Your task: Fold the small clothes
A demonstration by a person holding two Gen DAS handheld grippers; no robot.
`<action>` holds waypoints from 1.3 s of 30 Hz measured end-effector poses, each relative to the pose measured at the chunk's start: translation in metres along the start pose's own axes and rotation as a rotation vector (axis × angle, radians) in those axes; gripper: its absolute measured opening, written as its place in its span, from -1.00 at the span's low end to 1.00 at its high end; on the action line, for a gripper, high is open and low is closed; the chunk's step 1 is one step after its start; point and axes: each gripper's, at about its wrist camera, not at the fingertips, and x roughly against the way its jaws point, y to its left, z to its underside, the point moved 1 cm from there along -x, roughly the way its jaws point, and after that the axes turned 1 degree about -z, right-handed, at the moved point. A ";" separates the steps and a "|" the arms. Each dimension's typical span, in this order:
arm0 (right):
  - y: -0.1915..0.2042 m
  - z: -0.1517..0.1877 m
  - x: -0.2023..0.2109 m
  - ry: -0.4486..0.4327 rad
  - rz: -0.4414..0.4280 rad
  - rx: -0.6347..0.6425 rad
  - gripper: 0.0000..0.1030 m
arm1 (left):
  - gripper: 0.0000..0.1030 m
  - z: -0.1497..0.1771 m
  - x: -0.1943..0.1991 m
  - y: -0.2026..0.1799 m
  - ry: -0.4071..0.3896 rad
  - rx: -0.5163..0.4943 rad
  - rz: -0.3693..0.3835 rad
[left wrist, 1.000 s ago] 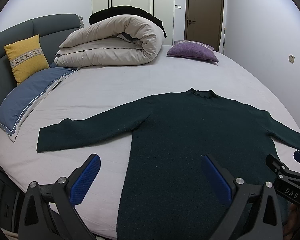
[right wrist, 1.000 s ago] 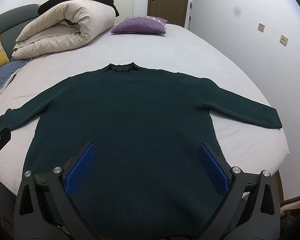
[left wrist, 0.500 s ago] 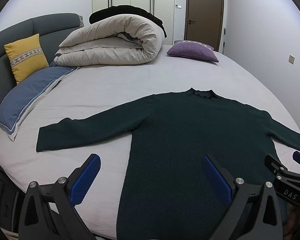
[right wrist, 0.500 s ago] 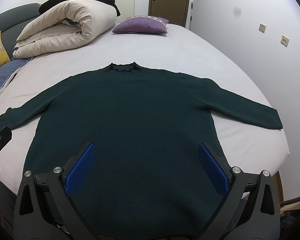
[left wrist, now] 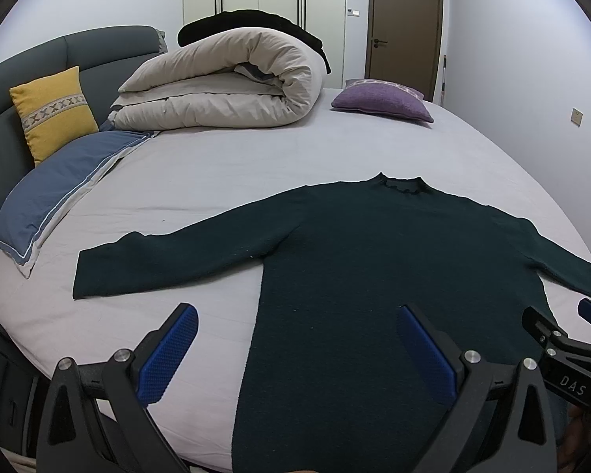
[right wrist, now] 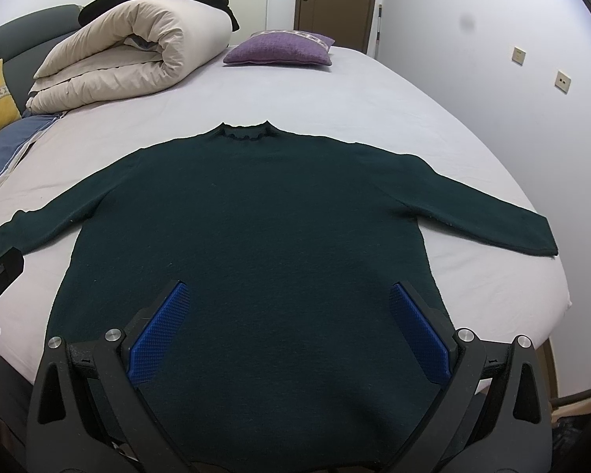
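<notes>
Both wrist views look low across the bed (left wrist: 256,165), sharing the sweater (right wrist: 256,228).

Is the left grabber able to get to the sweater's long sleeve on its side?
Probably yes. The left gripper is open and empty, and the sleeve lies flat on the bed sheet just ahead of it. Nothing lies between them; the blue pillow is off to the side.

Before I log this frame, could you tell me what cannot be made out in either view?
- Sweater hem: both wrist views, hidden behind the fingers and the bottom edge.
- Its left cuff: right wrist view, partly covered by the left gripper.
- Black item atop the rolled duvet: mostly hidden behind it, kind unclear.
- Right gripper: left wrist view, cut off by the right edge.
</notes>
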 end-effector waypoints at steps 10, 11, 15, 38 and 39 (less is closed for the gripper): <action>0.001 0.000 -0.002 0.004 -0.002 -0.001 0.99 | 1.00 0.001 -0.004 0.003 0.008 0.010 0.006; 0.000 0.000 -0.003 0.005 -0.002 -0.002 0.99 | 1.00 0.001 -0.005 0.003 0.010 0.010 0.004; -0.002 0.000 -0.006 0.011 -0.003 -0.007 0.99 | 1.00 0.000 -0.011 -0.001 0.020 0.010 -0.005; -0.487 0.062 -0.104 -0.078 0.027 -1.163 0.57 | 1.00 -0.031 -0.107 -0.071 0.184 0.077 0.209; -0.501 0.066 -0.110 -0.086 0.005 -1.187 0.52 | 1.00 -0.033 -0.108 -0.077 0.150 0.074 0.222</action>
